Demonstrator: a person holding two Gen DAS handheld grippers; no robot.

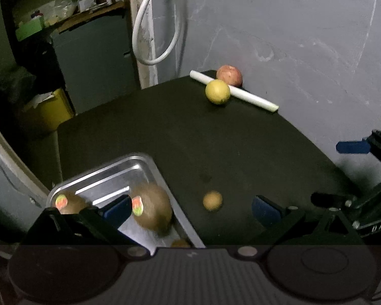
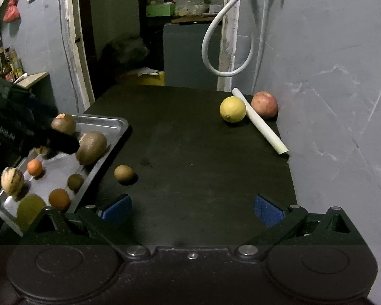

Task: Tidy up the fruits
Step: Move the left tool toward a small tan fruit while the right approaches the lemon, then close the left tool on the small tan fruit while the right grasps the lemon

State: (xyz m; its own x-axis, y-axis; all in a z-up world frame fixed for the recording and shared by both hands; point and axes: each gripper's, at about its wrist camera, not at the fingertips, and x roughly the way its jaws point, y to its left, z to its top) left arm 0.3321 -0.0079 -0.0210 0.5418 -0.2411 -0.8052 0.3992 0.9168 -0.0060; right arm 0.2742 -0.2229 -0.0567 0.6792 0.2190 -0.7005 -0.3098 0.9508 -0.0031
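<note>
A steel tray (image 1: 153, 164) sits at the table's left edge. In it a large kiwi (image 1: 152, 208) with a sticker lies blurred beside my left finger pad (image 1: 116, 211), and a second kiwi (image 1: 68, 202) sits behind that pad. My left gripper (image 1: 190, 204) is open and empty, above the tray's right rim. A small brown fruit (image 1: 212, 200) rests on the table between its fingers. Far back lie a lemon (image 2: 233, 109) and a red fruit (image 2: 264, 104). My right gripper (image 2: 193, 209) is open and empty over bare table, with the small brown fruit (image 2: 123, 173) ahead to its left.
The tray (image 2: 122, 124) also holds several small fruits, among them an orange one (image 2: 59, 199) and a striped one (image 2: 12, 181). A white tube (image 2: 260, 123) lies between the lemon and the red fruit. A grey wall (image 2: 330, 89) borders the table's right side, and a white hose (image 2: 210, 61) hangs behind.
</note>
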